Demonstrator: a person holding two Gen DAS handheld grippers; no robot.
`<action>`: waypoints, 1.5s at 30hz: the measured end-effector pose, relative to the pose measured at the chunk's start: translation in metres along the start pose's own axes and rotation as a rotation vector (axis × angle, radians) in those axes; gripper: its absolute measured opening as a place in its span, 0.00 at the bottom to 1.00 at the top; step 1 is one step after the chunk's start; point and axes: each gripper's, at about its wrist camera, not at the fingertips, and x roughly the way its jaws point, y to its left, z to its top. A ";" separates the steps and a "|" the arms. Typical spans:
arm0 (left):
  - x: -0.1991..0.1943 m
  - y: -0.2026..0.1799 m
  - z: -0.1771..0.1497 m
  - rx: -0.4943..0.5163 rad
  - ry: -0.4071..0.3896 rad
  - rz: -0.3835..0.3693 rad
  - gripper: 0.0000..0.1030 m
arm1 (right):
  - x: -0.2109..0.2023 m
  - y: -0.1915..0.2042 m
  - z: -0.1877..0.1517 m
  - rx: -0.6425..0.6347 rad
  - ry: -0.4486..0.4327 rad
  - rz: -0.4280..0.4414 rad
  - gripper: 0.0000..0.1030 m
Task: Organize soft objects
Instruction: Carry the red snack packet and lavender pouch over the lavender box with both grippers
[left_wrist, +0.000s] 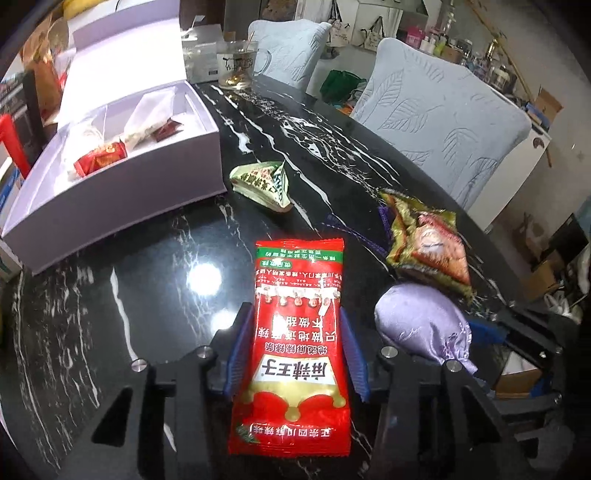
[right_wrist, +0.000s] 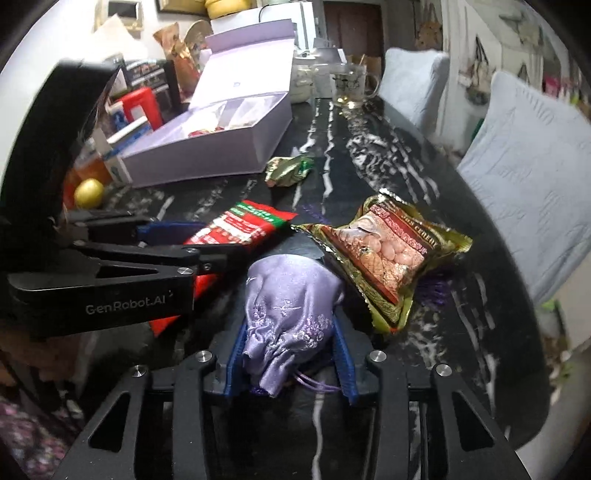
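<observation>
A red snack packet (left_wrist: 299, 332) lies lengthwise on the black marble table (left_wrist: 147, 295), and my left gripper (left_wrist: 295, 314) is shut on its two long edges with its blue pads. In the right wrist view the same packet (right_wrist: 243, 225) sticks out of the left gripper (right_wrist: 195, 242). My right gripper (right_wrist: 290, 325) is shut on a purple satin drawstring pouch (right_wrist: 291, 306), which bulges between the pads; the pouch (left_wrist: 421, 321) also shows at the right of the left view. A gold snack bag (right_wrist: 388, 254) rests just beyond the pouch. A small green packet (left_wrist: 264, 184) lies near the box.
An open lavender box (left_wrist: 122, 177) with wrapped items inside stands at the table's left. Behind it are a glass mug (left_wrist: 238, 62) and clutter. Two pale blue chairs (left_wrist: 443, 110) line the far right edge. A yellow ball (right_wrist: 88, 192) sits at the left.
</observation>
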 end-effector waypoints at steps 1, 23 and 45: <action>-0.003 0.000 -0.001 -0.004 -0.001 -0.001 0.44 | -0.002 -0.003 0.000 0.025 0.004 0.041 0.40; -0.100 0.008 0.015 -0.009 -0.235 0.036 0.44 | -0.073 0.011 0.037 0.047 -0.217 0.265 0.40; -0.169 0.029 0.062 0.029 -0.502 0.109 0.44 | -0.111 0.036 0.119 -0.114 -0.382 0.297 0.40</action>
